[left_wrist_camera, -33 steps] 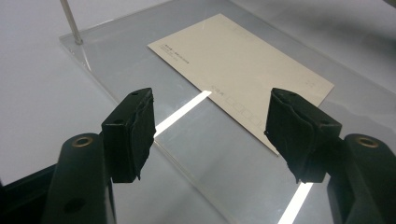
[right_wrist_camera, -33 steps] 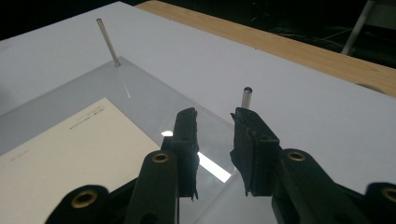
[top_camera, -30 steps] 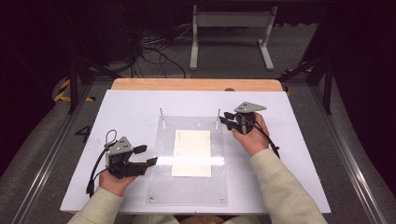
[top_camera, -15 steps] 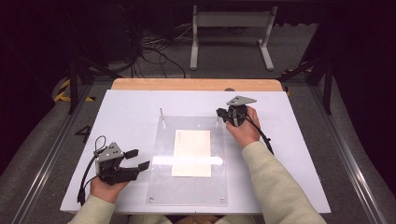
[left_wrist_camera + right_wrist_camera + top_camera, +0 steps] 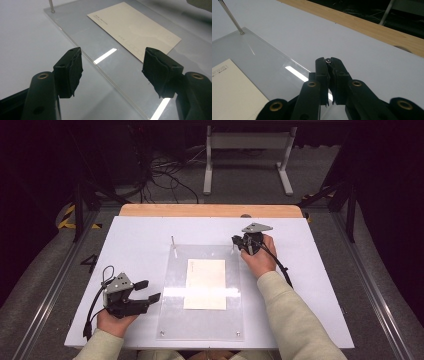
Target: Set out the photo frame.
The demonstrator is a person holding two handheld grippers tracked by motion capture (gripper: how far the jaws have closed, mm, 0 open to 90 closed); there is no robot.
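i'm holding the left tool [image 5: 148,290] wide beside the clear plate [image 5: 170,320], right tool [image 5: 329,60] pinching its far pin [image 5: 328,60]

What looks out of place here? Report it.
Nothing stands out. The card lies flat and square on the clear plate; the right gripper is shut on the far-right pin; nothing spilled or broken.
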